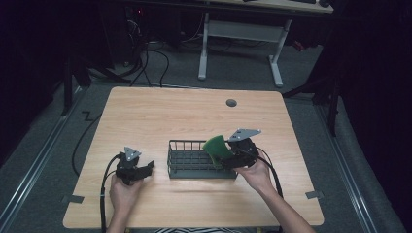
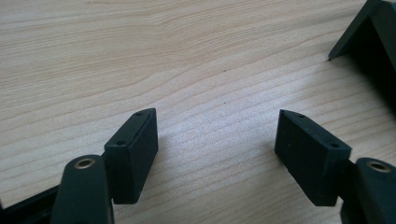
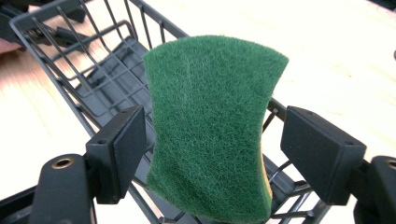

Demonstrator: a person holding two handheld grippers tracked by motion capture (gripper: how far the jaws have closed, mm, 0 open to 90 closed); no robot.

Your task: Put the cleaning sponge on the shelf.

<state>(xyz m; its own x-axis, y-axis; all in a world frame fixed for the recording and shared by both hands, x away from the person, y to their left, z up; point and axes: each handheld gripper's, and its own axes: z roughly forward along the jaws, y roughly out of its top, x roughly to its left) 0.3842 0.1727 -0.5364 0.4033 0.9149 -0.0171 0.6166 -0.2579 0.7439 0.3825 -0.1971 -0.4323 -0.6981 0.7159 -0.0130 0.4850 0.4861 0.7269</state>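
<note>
A green scouring sponge (image 3: pixel 210 126) with a yellow underside stands on edge between the jaws of my right gripper (image 3: pixel 212 140). The jaws are open, with a gap showing at the right pad (image 3: pixel 317 154). The sponge (image 1: pixel 217 147) tilts over the right end of a dark wire basket (image 1: pixel 194 167), and my right gripper (image 1: pixel 228 158) sits just to its right. My left gripper (image 1: pixel 145 170) rests low on the table left of the basket, open with nothing between its pads (image 2: pixel 133 154). The basket's wire rim (image 3: pixel 70 91) runs behind and beneath the sponge.
The light wooden table (image 1: pixel 194 116) has a grey cable grommet (image 1: pixel 231 103) near its far edge. A dark corner of the basket (image 2: pixel 369 32) shows in the left gripper view. Cables trail from both grippers toward the person. Another desk's legs stand on the floor beyond.
</note>
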